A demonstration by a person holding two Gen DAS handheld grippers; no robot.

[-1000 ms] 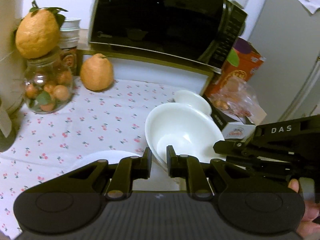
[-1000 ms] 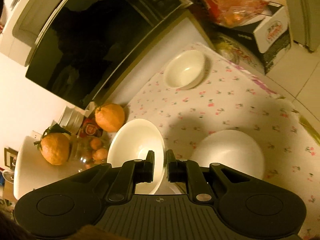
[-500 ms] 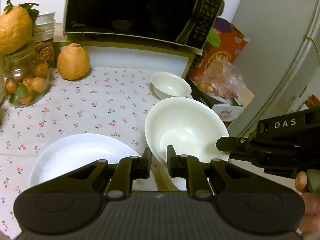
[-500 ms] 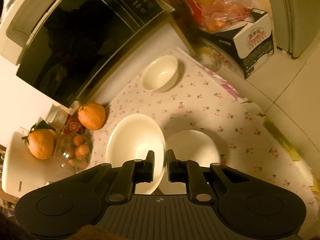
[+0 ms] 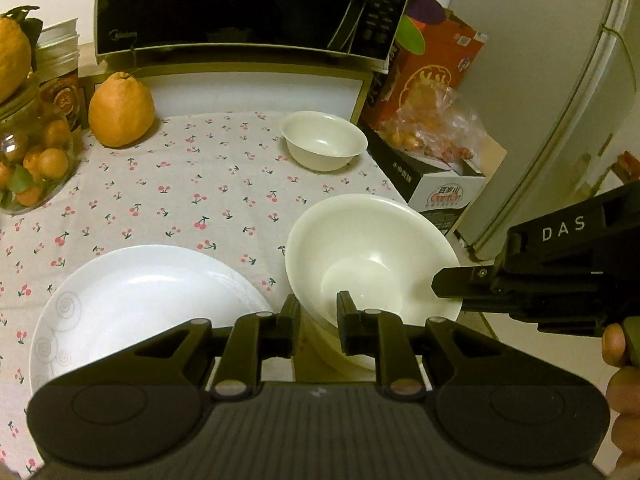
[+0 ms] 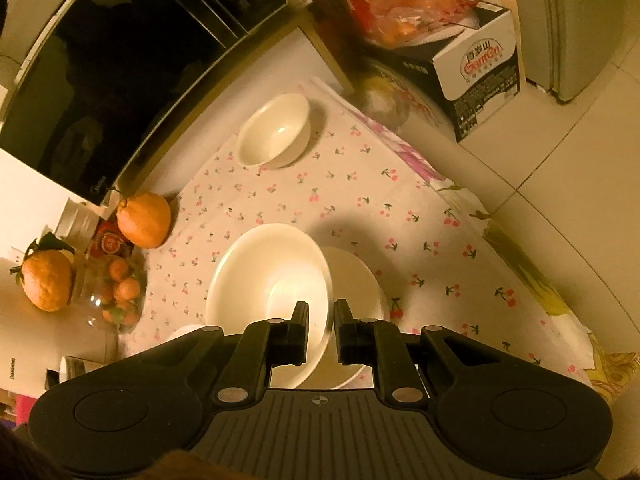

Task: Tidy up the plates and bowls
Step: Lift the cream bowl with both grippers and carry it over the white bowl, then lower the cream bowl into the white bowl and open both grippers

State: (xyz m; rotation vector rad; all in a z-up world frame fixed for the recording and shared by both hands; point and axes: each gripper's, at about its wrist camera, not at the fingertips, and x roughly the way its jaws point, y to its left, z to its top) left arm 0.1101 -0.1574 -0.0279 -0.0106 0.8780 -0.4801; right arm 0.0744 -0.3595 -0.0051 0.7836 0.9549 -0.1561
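Both tools carry the large white ceramic bowl (image 5: 372,256): the right tool (image 6: 321,330) pinches its rim, the left tool (image 5: 318,320) is loosening opposite. Lower it level onto the flat white plate (image 5: 132,300) beside the left tool.

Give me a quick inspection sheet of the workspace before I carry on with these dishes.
Surface: cherry-print tablecloth, flat, no spills seen.
Job's things: large bowl gripped at opposite rims; plate flat beside it; small bowl upright near the microwave.
Clutter: orange fruit, glass jar of small oranges, both at the far left.
Grippers: left tongs on the bowl's near rim, jaws opening; right tongs shut on the other rim.
Cables: nothing seen.
Surroundings: cardboard boxes and fridge off the table's right edge.
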